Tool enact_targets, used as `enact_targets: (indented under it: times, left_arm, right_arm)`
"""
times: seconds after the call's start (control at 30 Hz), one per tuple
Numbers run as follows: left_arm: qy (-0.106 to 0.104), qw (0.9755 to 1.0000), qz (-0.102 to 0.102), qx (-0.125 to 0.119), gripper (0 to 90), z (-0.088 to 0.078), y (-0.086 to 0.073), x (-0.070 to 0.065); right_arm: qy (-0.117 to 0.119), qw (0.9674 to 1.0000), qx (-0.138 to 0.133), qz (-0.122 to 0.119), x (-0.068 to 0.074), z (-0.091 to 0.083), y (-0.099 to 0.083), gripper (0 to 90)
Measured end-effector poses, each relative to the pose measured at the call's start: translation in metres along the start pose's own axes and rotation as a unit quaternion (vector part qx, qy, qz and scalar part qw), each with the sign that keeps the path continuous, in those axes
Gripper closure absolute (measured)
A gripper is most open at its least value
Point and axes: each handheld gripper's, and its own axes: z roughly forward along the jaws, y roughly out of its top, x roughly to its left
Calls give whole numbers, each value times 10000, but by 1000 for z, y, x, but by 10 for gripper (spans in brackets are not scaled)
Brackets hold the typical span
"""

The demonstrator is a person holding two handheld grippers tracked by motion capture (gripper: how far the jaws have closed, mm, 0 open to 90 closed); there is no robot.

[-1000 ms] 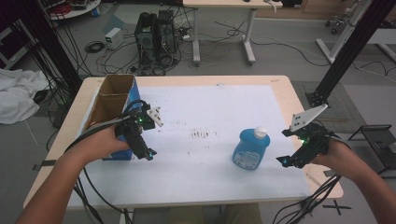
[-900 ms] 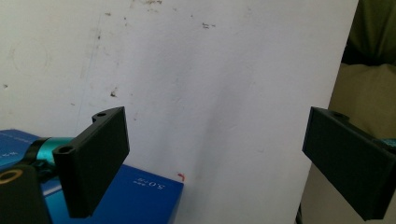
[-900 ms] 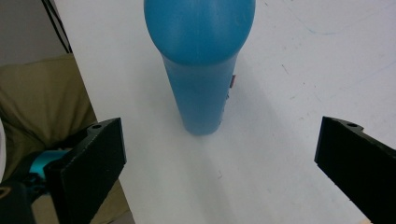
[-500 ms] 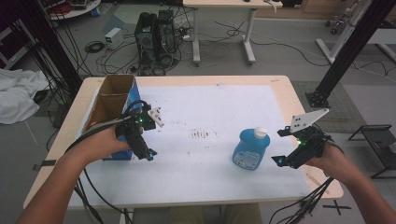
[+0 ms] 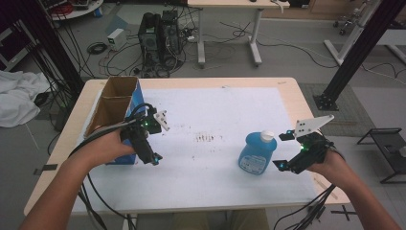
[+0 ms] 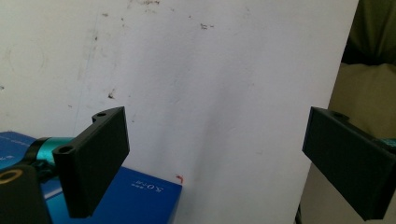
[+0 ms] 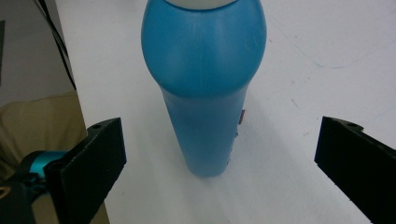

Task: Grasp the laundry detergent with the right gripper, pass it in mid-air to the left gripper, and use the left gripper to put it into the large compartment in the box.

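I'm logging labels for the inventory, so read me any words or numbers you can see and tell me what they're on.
"5.0", seen upside down, then two unclear marks: white print on the blue box beside the left tool.
Fainter white print at that box's left edge: too blurred to read.
Blue bottle ahead of the right tool: no readable label.

On the white table cover (image 5: 215,115), the broad stretch from the centre out to 12 o'clock lies open, marked by nothing but a flat patch of brown stains (image 5: 207,138) that blocks no passage. At 9 o'clock the cardboard box (image 5: 117,103) with its blue side stands as a wall along the left edge, with the left gripper (image 5: 152,154) close against it. At 4 o'clock the upright blue bottle (image 5: 257,153) stands just before the wide-spread jaws of the right gripper (image 5: 282,165), with bare cover on either side of it.
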Motion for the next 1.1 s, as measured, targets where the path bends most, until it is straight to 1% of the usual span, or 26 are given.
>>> enact_targets:
  times: [0.23,0.27,0.33,0.37,0.4,0.47,0.5,0.53,0.57,0.6,0.63,0.67,0.7,0.73,0.77,0.8,0.93,1.07,1.1]
  left_arm:
    - [5,10000,0,9,72,-1,-1,0]
    - [8,10000,-34,-32,72,-1,-1,-1]
    - [-4,10000,-44,-25,72,-1,-1,-1]
    - [-2,9999,-119,-87,72,0,-2,-2]
    - [-2,10000,-21,-2,72,-1,-2,0]
    - [-6,10000,-23,-4,72,0,-2,0]
    - [-6,10000,-12,5,72,0,-2,0]
    - [-8,10000,-9,8,72,0,-2,0]
    - [-8,10000,-9,8,72,0,-2,0]
    - [6,10000,-78,-61,72,1,-2,-1]
    - [6,10000,-78,-61,72,1,-2,-1]
    - [-6,10000,-26,10,72,0,-2,0]
    - [7,10000,-17,10,72,0,-2,0]
    - [9,9999,-126,-69,72,1,-3,-1]
    - [9,9999,-126,-69,72,1,-3,-1]
    - [16,10000,-26,14,72,0,-3,1]
    - [-9,10000,-53,16,72,1,-3,1]
    - [-25,10000,-38,30,72,1,-3,1]
    - [-16,10000,-44,32,72,1,-3,1]
  right_arm:
    - [-4,9999,-126,14,1,5,1,10]
    - [25,9999,-149,6,1,7,1,9]
    - [6,9999,-166,13,1,7,1,9]
    - [30,9999,-169,17,1,8,0,9]
    - [31,9998,-198,44,1,11,0,9]
    - [57,9997,-220,54,1,13,-1,10]
    - [78,9997,-212,38,0,15,-2,9]
    - [80,9997,-211,-35,-1,16,-3,10]
    - [80,9997,-211,-35,-1,16,-3,10]
    - [95,9997,-233,43,0,18,-4,10]
    - [95,9997,-233,43,0,18,-4,10]
    - [104,9996,-252,22,-1,20,-4,9]
    - [85,9996,-261,55,-1,22,-5,9]
    - [78,9996,-266,59,-1,22,-5,9]
    - [78,9996,-266,59,-1,22,-5,9]
    - [70,9994,-332,48,-2,25,-5,10]
    - [84,9992,-377,130,-1,27,-6,9]
    - [54,9991,-408,116,-2,31,-8,9]
    - [50,9990,-407,147,-1,32,-9,10]
